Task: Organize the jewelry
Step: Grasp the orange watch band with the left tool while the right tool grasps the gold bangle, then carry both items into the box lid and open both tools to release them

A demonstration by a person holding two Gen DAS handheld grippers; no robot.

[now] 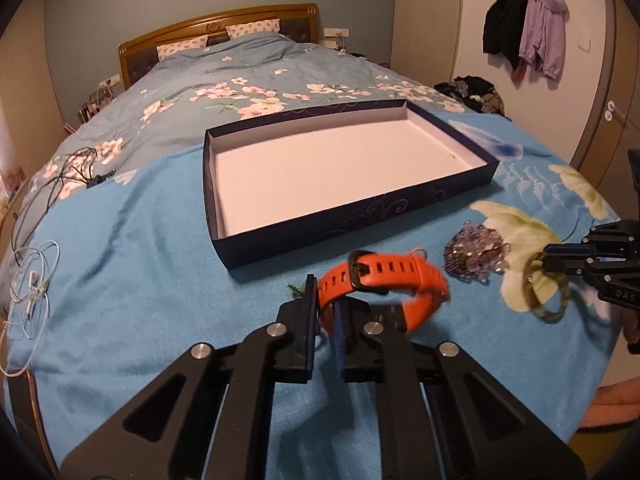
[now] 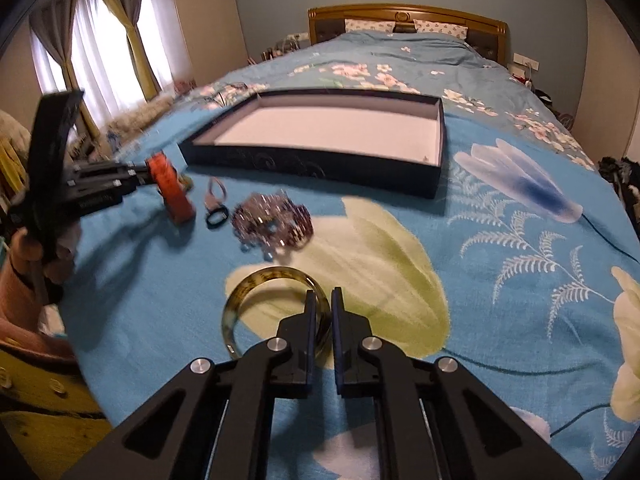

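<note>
The left claw (image 1: 324, 312) is pinching the orange watch strap (image 1: 384, 280) just above the bed's blue blanket (image 1: 140, 280), in front of the shallow dark box (image 1: 360, 216). The right claw (image 2: 324, 308) is gripping the yellowish bangle (image 2: 256, 280) near the beaded bracelet (image 2: 274, 224), which is lying on the blanket between them.

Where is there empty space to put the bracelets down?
The dark blue box is bare inside, all white floor. The blanket right of the box is free. It's crowded by the box's near wall: orange watch, purple beads, green bangle.
</note>
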